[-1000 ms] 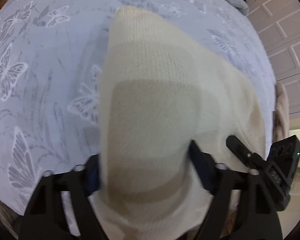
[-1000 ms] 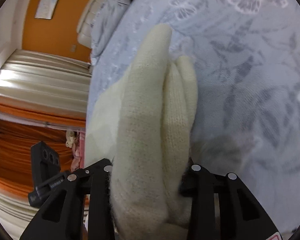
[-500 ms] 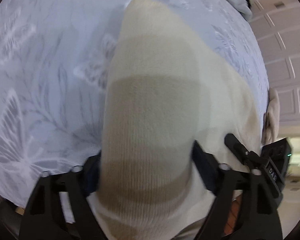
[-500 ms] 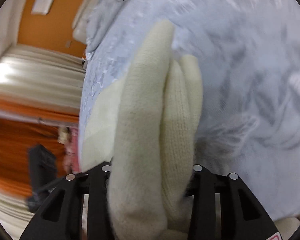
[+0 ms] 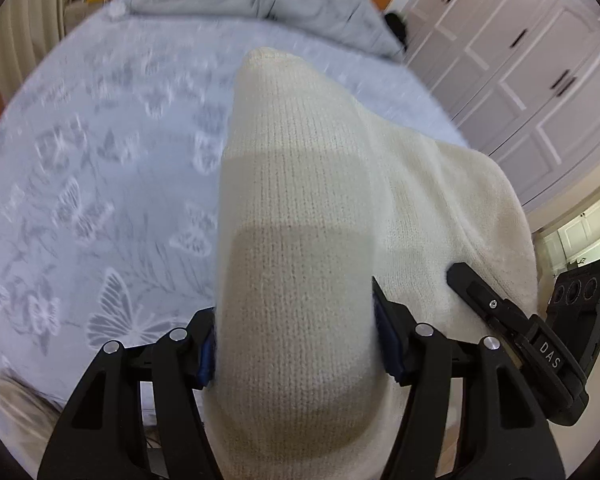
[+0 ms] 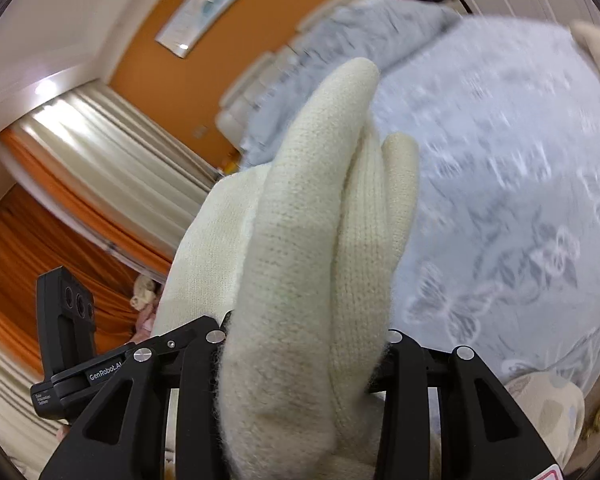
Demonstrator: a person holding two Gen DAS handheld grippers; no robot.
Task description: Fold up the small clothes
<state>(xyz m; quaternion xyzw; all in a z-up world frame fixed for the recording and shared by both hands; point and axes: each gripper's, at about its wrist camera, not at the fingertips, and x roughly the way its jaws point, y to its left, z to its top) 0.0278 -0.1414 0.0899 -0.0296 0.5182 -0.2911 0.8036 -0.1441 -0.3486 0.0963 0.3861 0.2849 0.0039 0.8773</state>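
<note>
So both grippers have a bunched edge of the cream knit sweater (image 5: 296, 240). It fills the middle of both frames, apparently lifted above the butterfly bedspread (image 5: 100, 200). The left gripper (image 5: 294, 344) is squeezing in on a thick fold; the right gripper (image 6: 304, 344) is clamped on another bunch. Looks soft, light and floppy, so I'd grab doubled-up edges like this, not single layers.

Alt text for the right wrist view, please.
A bunched cream knit garment fills the centre, clamped between the right gripper's black fingers. Behind it lies a pale blue butterfly-print bedspread, blurred, with an orange wall and curtains at left.
</note>
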